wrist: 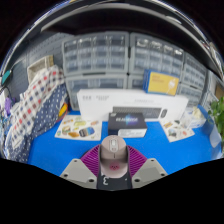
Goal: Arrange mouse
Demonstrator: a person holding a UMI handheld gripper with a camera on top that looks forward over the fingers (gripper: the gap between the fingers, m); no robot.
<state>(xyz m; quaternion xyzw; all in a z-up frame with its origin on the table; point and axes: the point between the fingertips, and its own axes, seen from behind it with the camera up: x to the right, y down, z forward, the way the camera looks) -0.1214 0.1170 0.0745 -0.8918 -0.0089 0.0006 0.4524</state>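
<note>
A small pinkish-grey mouse point(113, 152) with a scroll wheel sits between my gripper's point(113, 160) two fingers. The purple pads point(92, 157) press against both its sides. The mouse is held above the blue table surface point(60, 150). The fingers point(84, 168) are closed in on it, with no gap visible at either side.
A black box point(137, 120) lies just beyond the fingers. Printed cards point(79, 127) lie to the left and others point(178, 129) to the right. White boxes point(100, 98), a yellow-blue box point(163, 83) and drawer cabinets point(95, 54) stand behind. A plaid cloth point(33, 108) hangs at the left.
</note>
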